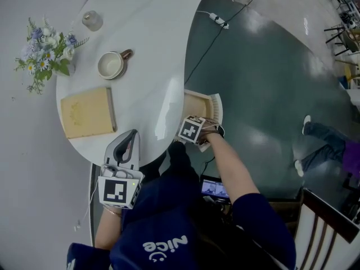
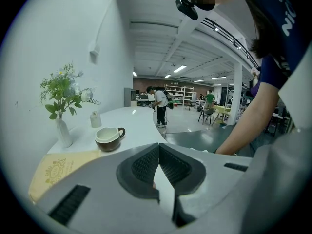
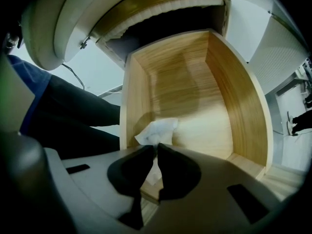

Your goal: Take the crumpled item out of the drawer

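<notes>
The white oval table hides most of the one open pale wooden drawer from above. Inside, near one side wall, the right gripper pinches the one crumpled white paper, partly covered by the jaws. The left gripper is closed and empty.

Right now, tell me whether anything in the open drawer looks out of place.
Yes: a crumpled white tissue lies by the left wall of the wooden drawer. It is the only thing visible inside, so it looks like stray rubbish. The right gripper has its jaws pinched on it. Nothing looks spilled or damaged.
</notes>
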{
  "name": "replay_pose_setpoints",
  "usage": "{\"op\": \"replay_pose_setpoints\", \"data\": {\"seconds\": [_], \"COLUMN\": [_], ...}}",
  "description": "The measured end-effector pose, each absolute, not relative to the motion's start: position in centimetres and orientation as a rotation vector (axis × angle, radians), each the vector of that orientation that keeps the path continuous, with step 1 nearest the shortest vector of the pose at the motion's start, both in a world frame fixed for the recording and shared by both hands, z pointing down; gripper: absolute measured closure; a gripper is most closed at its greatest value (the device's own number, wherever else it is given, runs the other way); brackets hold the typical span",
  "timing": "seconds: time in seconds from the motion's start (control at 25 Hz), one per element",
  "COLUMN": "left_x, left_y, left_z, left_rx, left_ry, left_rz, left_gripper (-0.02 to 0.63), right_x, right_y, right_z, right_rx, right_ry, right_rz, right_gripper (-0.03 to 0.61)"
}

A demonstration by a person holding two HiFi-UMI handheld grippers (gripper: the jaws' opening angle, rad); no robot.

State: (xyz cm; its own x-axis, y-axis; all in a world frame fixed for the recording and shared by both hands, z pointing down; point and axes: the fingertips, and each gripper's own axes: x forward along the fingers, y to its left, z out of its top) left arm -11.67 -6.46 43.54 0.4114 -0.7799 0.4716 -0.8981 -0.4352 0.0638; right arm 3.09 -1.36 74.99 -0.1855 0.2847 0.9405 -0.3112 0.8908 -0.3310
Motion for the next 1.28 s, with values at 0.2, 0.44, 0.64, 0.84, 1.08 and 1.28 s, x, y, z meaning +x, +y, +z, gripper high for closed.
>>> {"op": "replay_pose_setpoints", "data": {"seconds": [0.2, 0.44, 0.64, 0.84, 1.08, 1.28], "left_x": [-11.3, -11.2, -11.3, -11.1, -10.7, -10.6], "left_y": [-6.7, -6.7, -6.9, -7.3, -7.4, -7.7], "left_z": [43.6, 43.9, 44.0, 44.1, 43.6, 43.3], "left_rx": [2.369, 2.372, 2.366, 2.376, 2.393, 2.41], "left_ry": [-1.445, -1.437, -1.431, -1.412, -1.398, -1.389], "left_rz": [0.523, 0.505, 0.48, 0.456, 0.428, 0.412], "left_gripper": [0.609, 0.609, 0.609, 0.609, 0.609, 0.609], "right_x": [3.0, 3.4, 4.1, 3.8, 4.5, 4.6], "right_y": [-2.2, -2.7, -2.5, -3.1, -2.6, -3.2], "right_z": [73.9, 73.0, 71.8, 70.4, 68.8, 67.4], "right_rx": [0.068, 0.105, 0.149, 0.225, 0.348, 0.464], "right_ry": [-1.707, -1.716, -1.713, -1.747, -1.753, -1.787], "right_rz": [0.54, 0.541, 0.567, 0.621, 0.736, 0.768], "right_gripper": [0.545, 0.546, 0.548, 0.549, 0.549, 0.551]}}
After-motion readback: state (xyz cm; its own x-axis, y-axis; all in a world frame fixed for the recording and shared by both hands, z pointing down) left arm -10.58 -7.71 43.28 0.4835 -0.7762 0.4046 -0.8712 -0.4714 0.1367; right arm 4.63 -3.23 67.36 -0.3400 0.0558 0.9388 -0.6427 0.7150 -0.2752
